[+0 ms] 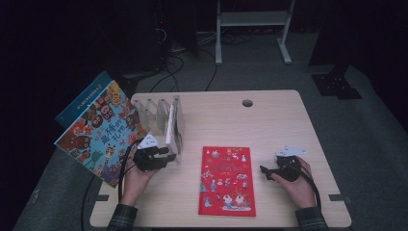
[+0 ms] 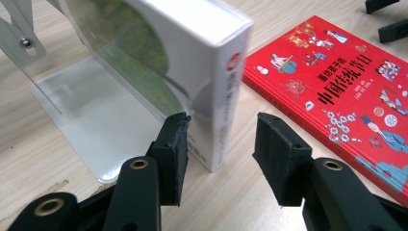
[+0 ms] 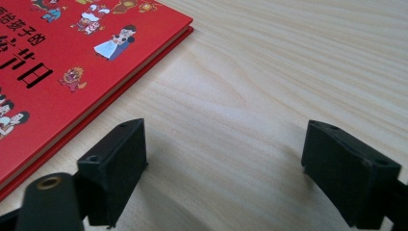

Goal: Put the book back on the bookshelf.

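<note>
Currently my left gripper [image 2: 219, 161] has jaws apart around the white book's [image 2: 211, 82] bottom corner, not pressing; the book stands in the clear rack [image 1: 159, 115]. Right gripper [image 3: 223, 168] gapes empty beside the red book [image 1: 227, 179].

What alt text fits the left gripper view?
The left gripper, jaws open, straddles the lower corner of a white book standing in a clear rack on a wooden table. A red picture book lies flat to the right.
</note>
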`<move>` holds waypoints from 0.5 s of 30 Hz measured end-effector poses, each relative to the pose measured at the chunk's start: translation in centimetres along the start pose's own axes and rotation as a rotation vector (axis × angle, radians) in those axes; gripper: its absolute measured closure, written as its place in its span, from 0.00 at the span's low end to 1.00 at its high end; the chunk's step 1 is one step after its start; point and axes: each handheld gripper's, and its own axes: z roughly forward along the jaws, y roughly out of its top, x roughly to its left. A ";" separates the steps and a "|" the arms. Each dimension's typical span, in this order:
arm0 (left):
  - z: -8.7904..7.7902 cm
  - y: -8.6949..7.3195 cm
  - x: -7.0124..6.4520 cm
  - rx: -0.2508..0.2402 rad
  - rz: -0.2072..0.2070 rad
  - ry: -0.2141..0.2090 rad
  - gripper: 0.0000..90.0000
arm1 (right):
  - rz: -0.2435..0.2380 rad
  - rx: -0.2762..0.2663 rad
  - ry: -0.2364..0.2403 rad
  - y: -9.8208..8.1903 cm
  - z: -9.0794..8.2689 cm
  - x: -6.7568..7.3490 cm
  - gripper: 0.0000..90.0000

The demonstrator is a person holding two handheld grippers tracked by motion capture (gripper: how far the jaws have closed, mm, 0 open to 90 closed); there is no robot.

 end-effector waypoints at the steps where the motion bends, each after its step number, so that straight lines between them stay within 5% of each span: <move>1: -0.1 0.0 -0.1 0.004 0.005 0.007 0.59 | 0.004 -0.002 -0.003 0.0 0.0 0.0 0.20; 6: -0.7 -0.4 -0.3 0.014 0.016 0.018 0.55 | 0.013 0.001 0.017 0.3 -0.4 0.5 0.38; 11: -1.1 -0.9 -0.2 0.043 0.026 0.047 0.51 | 0.005 -0.019 0.031 0.9 -0.8 1.0 0.40; 15: -1.5 -1.5 0.2 0.036 -0.005 0.041 0.51 | 0.000 -0.027 0.032 1.1 -1.0 1.2 0.41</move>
